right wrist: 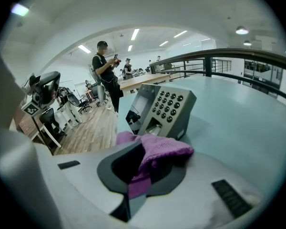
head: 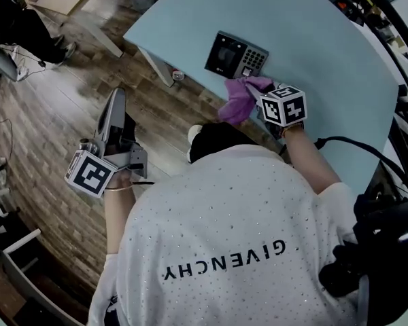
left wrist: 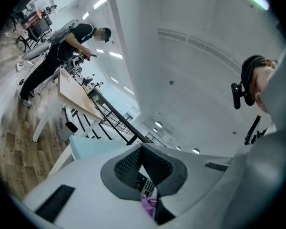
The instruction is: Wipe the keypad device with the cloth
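Two dark pads of the right gripper press together on a purple cloth. The cloth bunches up over the jaws, and a thin strip of it hangs down between them. The keypad device is just past the cloth. It is grey, with rows of round buttons on a sloped face. I cannot tell if the cloth touches it.

From the head view, the right gripper is over the near edge of a light blue table. The cloth sticks out of it to the left. The keypad device lies on the table just on the far side of the cloth. It has a dark screen on its left part and buttons on its right part.

The jaws of the left gripper meet at their tips, and they hold nothing. Through the slit between them you can see a bit of the keypad device and a bit of purple cloth, both far off.

In the head view the left gripper is over the wooden floor. It is well to the left of the table and points to the far side.

A person in black stands far away across the room.
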